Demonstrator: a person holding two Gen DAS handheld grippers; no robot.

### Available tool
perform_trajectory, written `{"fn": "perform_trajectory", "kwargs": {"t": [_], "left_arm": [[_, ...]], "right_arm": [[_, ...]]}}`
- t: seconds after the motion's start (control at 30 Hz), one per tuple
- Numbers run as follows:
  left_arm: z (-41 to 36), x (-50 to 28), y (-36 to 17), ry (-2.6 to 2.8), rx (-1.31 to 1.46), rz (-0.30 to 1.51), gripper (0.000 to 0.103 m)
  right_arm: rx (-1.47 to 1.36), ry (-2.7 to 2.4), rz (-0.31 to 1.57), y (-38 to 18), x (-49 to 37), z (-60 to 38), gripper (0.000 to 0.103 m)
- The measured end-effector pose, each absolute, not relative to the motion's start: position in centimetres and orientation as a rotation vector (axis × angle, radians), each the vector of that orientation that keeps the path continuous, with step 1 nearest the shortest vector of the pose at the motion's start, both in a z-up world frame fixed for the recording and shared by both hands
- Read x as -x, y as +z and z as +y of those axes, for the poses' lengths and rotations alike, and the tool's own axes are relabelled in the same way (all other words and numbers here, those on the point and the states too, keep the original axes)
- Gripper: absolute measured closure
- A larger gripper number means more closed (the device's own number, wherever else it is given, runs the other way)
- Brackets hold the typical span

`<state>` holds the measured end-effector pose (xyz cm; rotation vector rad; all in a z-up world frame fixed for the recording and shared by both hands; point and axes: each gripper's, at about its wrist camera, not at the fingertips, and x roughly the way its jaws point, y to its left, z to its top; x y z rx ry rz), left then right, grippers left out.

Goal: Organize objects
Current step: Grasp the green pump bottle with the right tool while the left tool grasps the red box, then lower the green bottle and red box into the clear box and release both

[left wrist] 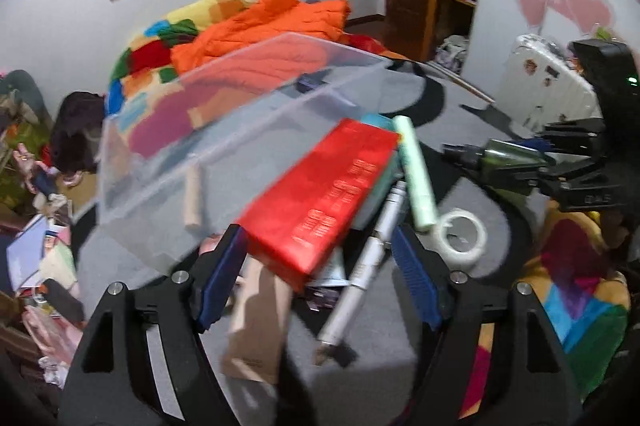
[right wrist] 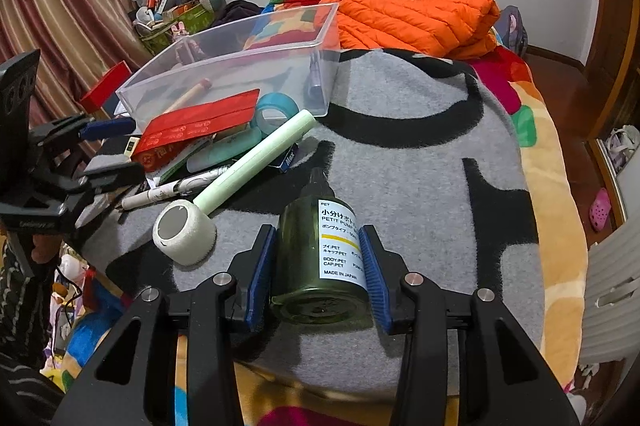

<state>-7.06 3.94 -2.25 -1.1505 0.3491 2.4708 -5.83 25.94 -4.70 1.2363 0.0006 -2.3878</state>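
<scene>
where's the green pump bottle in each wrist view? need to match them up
Left wrist: green pump bottle at the right edge, lying sideways in the right gripper, nozzle pointing left.
Right wrist: bottle at lower centre, between the gripper's blue pads, nozzle pointing away from the camera, white label facing up.
Shared landmark: the white tape roll on the grey rug, touching the end of the pale green tube.

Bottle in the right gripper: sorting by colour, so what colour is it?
Dark olive green bottle with a white label, clearest in the right wrist view.
</scene>
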Motion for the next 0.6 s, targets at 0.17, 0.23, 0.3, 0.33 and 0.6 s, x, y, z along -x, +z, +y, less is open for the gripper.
{"fn": "perform_trajectory", "kwargs": {"t": [0.17,0.23,0.3,0.33,0.6], "left_arm": [[2.9,9.7,-3.2,2.446,1.228,0.309,0.026],[3.1,10.5,-3.8,2.444,1.250,0.329,0.025],[3.3,10.9,-4.3,2.429,1.260,0.320,0.025],[3.4,11.0,-4.5,2.422,1.259,0.310,0.025],[4.2,9.5,-4.1,2.403,1.183,0.325,0.035]], "right_arm": [[-1.190,-2.383,-0.055,-3.6,6.1,26.3,0.064],[-1.169,-2.390,-0.059,-3.0,6.3,26.2,0.064],[-1.149,-2.393,-0.060,-2.4,6.5,26.0,0.064],[-1.138,-2.393,-0.058,-2.0,6.6,25.9,0.064],[-1.007,-2.407,-0.004,1.7,8.5,24.0,0.064]]}}
